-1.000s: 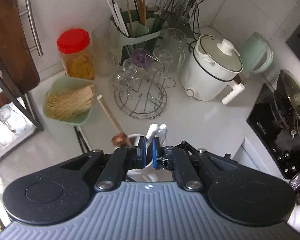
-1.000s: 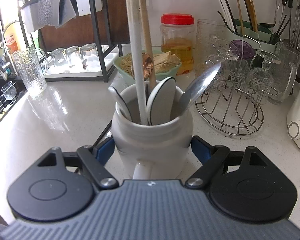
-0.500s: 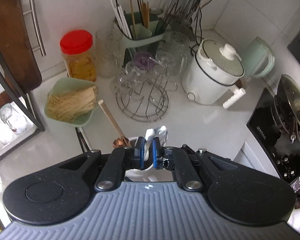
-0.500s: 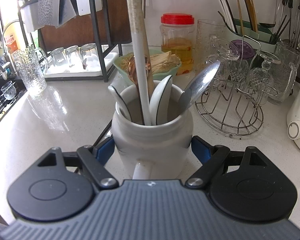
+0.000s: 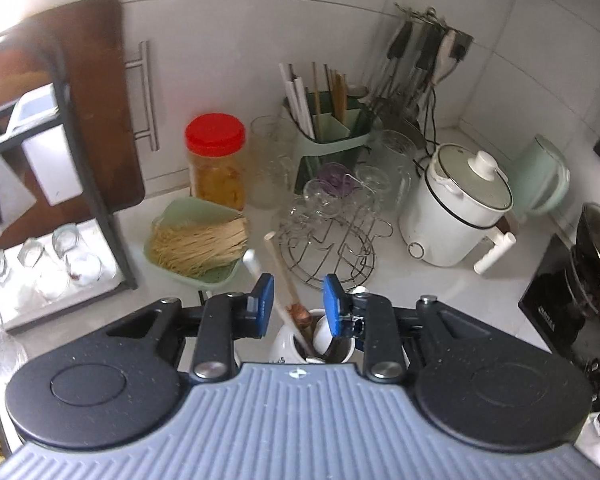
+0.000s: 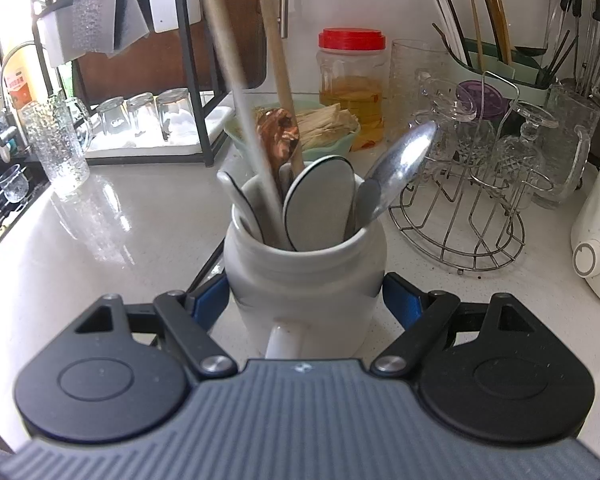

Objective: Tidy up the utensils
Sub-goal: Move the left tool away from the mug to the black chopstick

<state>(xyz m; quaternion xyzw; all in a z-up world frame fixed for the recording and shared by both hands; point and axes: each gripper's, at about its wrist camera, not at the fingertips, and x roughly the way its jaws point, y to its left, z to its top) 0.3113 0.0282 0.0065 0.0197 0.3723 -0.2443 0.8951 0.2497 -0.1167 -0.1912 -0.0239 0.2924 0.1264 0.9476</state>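
Right wrist: tongs (image 6: 305, 300) clamp white jar (image 6: 305, 276) (spoons (image 6: 319, 204) inside).

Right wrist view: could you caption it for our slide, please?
Right gripper clamps a white utensil crock holding spoons.

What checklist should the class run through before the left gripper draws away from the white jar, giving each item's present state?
1. Left gripper free of the white-handled utensil: ok, its jaws are opening and the pads touch nothing.
2. Utensil standing inside the white jar: ok, it leans on the rim.
3. Right gripper steadying the jar: ok, shut on its sides.
4. Wooden-handled spoon in the jar: ok.
5. Jar on the counter: cannot tell, its base is hidden.
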